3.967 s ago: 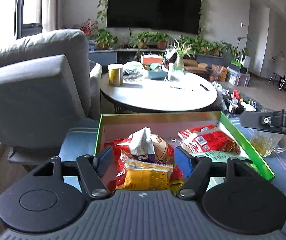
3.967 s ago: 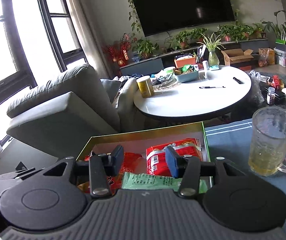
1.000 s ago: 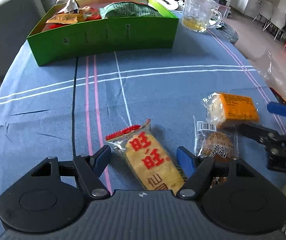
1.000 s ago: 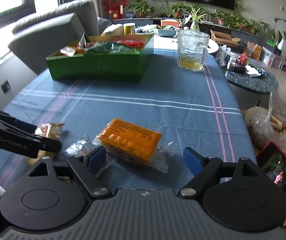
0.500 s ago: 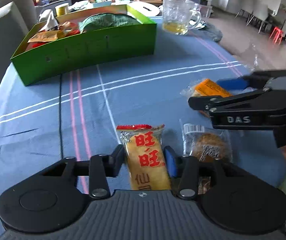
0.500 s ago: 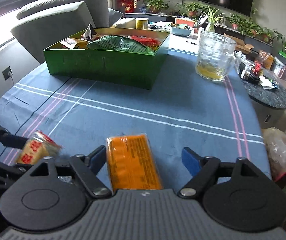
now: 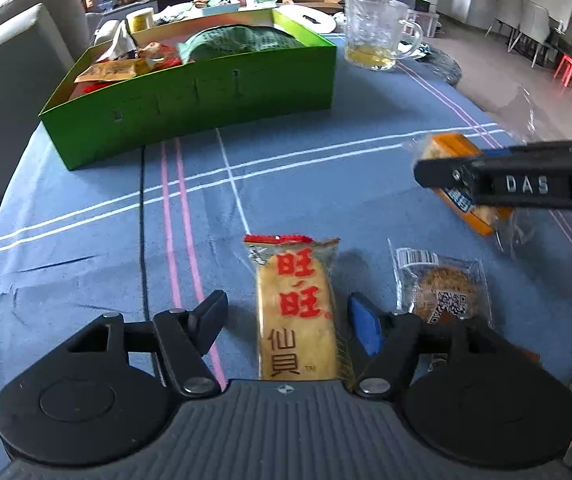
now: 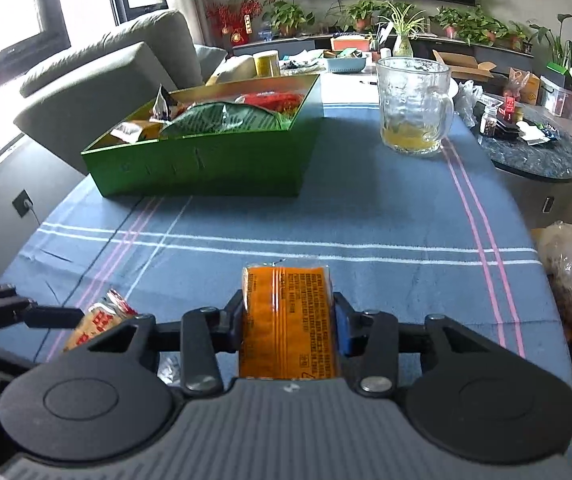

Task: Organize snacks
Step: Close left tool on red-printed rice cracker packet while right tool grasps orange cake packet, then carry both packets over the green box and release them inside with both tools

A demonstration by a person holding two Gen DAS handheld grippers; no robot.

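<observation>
A blue cloth (image 7: 326, 184) with white and pink stripes covers the desk. On it at the far end stand a green box (image 7: 189, 100) filled with snacks and, to its right, a glass mug (image 7: 378, 36). At the near edge lie a rice cracker pack (image 7: 298, 304) and, just right of it, a clear-wrapped biscuit (image 7: 442, 284).

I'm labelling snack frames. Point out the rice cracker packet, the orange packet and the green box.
rice cracker packet (image 7: 296, 304): left wrist view, printed front.
orange packet (image 8: 288, 320): right wrist view, top face.
green box (image 7: 205, 96): left wrist view, front wall.
</observation>
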